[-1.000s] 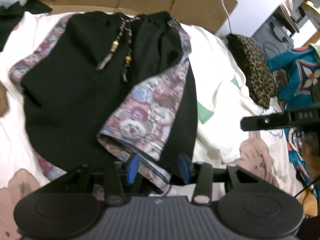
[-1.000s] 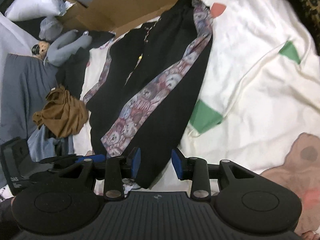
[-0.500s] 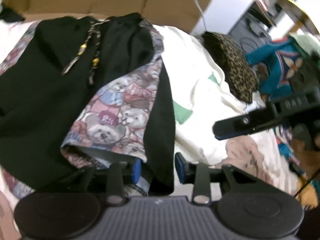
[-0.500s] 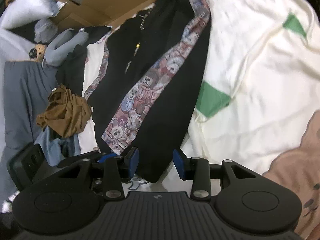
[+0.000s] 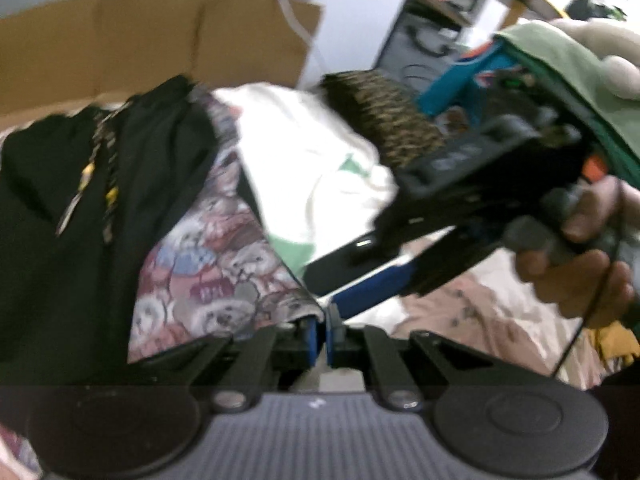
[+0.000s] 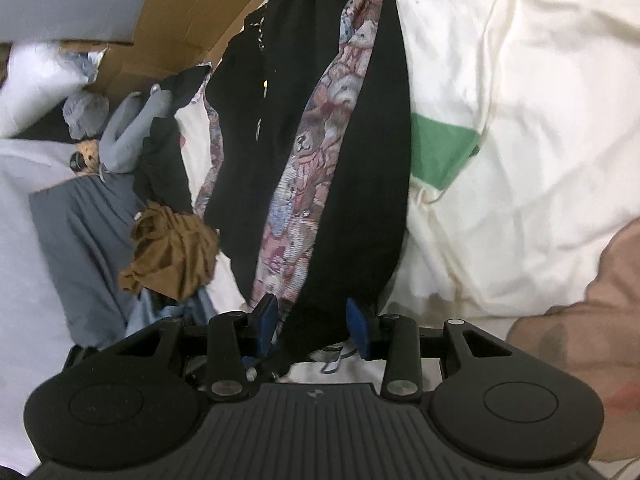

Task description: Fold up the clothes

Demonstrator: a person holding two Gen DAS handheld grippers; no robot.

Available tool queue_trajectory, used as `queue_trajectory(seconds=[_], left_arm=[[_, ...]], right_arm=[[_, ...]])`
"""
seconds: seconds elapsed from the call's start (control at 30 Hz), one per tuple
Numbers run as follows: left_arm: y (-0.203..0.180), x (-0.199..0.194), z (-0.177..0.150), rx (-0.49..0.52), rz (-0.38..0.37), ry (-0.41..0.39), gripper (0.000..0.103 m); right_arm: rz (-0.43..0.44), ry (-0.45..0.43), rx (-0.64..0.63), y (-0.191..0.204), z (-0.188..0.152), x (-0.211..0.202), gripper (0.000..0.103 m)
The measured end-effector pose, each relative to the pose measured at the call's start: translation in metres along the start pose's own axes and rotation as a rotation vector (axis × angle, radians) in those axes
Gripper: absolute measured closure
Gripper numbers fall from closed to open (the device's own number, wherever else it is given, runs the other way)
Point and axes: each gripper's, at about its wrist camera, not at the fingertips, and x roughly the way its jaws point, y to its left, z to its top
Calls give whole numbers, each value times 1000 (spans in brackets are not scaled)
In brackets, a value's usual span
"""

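Black shorts [image 5: 72,248] with teddy-bear print side panels [image 5: 216,276] lie spread on a cream sheet. Their beaded drawstring [image 5: 100,184] hangs near the waistband. My left gripper [image 5: 320,334] is shut on the lower hem at the edge of the printed panel. In the right wrist view the shorts [image 6: 360,200] run away from me, and the black hem corner sits between the pads of my right gripper [image 6: 312,326], whose jaws stand apart. From the left wrist view, my right gripper [image 5: 326,290] reaches in from the right, held by a hand [image 5: 580,248], its tips just beyond my left fingertips.
A cardboard box [image 5: 160,40] stands behind the shorts. A leopard-print cushion [image 5: 384,120] and a teal garment [image 5: 460,80] lie to the right. The cream sheet [image 6: 520,120] has green patches. A crumpled brown cloth [image 6: 172,256] and grey clothes [image 6: 80,240] lie left.
My left gripper slid right along the hem and its jaws closed on it. The right gripper came down and in toward the hem, ending close to my left fingertips.
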Motion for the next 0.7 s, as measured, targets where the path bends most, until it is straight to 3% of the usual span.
queue_trajectory(seconds=[0.27,0.33,0.47,0.6,0.7], left_arm=[[-15,4,-1,28,-66,-17,98],[-16,3,0,18,-86,-23,98],[-17,7,-1,19,-104,-9,98],[-11,1,0,4,-135,2,95],[-1,-5,0,-7,-92,1,94]], right_arm=[[30,20,85,-13,-2,6,59],[45,28,99,-15,-3,8,68],[29,11,69,-15,-2,5,101],[-35,-30,67,-27,4,-11,101],[-86,-63,69,-39,7,-28,101]])
